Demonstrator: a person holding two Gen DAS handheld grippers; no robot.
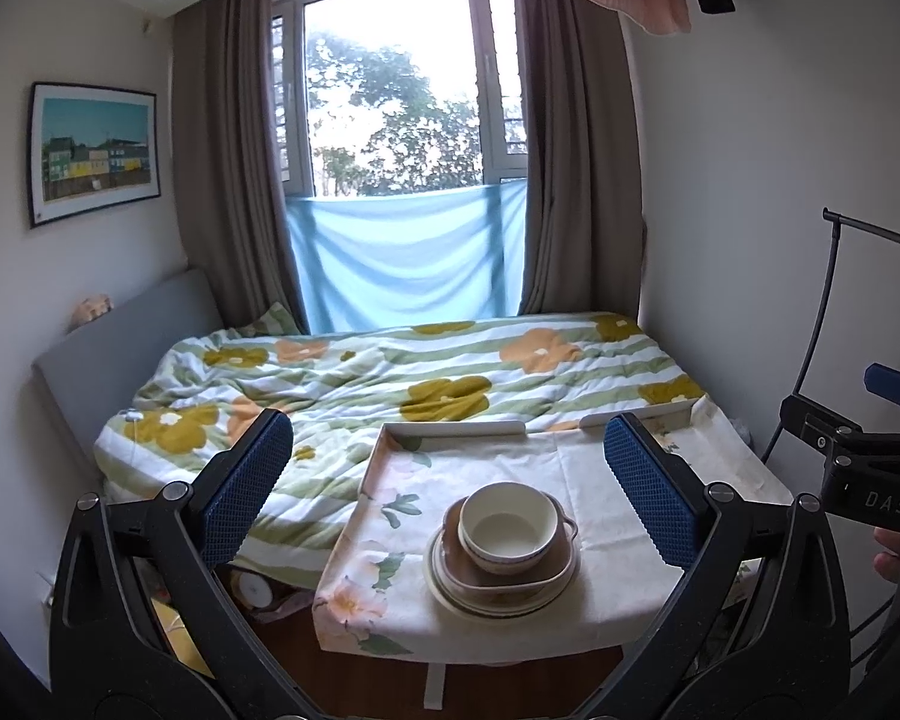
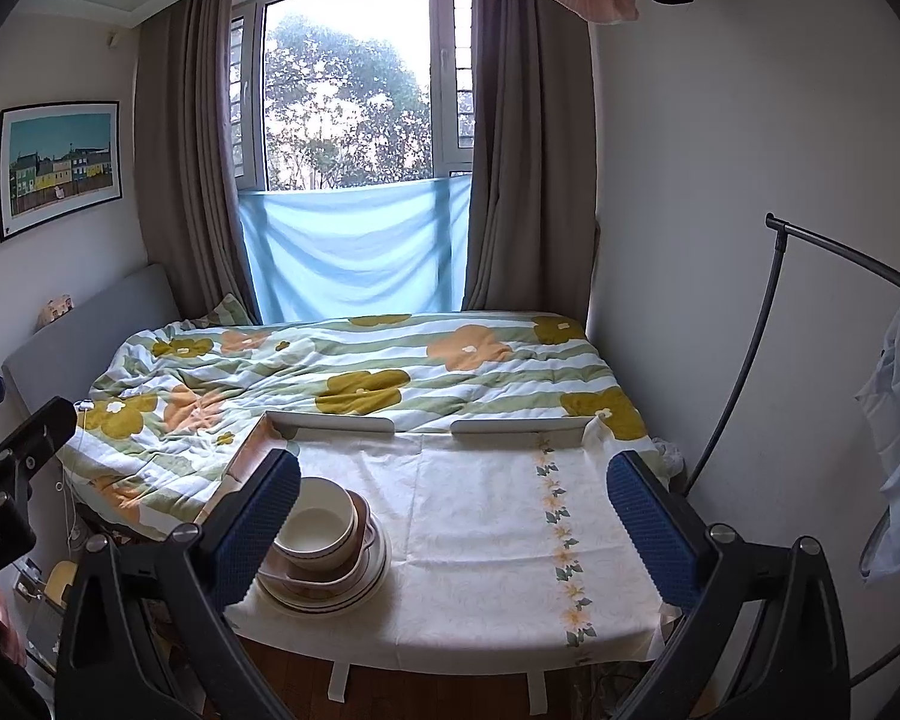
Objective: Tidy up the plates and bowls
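A stack of dishes sits near the front left of a small table (image 1: pixel 600 468) (image 2: pixel 480 510) under a floral cloth. A cream bowl (image 1: pixel 507 525) (image 2: pixel 318 525) is on top, resting in a brown two-handled dish (image 1: pixel 555 573) (image 2: pixel 363 534), with cream plates (image 1: pixel 450 591) (image 2: pixel 354 591) beneath. My left gripper (image 1: pixel 447 486) hovers open above and in front of the stack, nothing between its blue pads. My right gripper (image 2: pixel 450 510) is open too, held over the table's bare middle, its left finger (image 2: pixel 258 528) overlapping the stack in view.
A bed with a flowered duvet (image 1: pixel 390 378) (image 2: pixel 360 372) lies behind the table, below a curtained window. A black clothes rack (image 2: pixel 774 330) with a pale garment stands at the right wall. Clothes hang overhead. Wood floor shows under the table's front edge.
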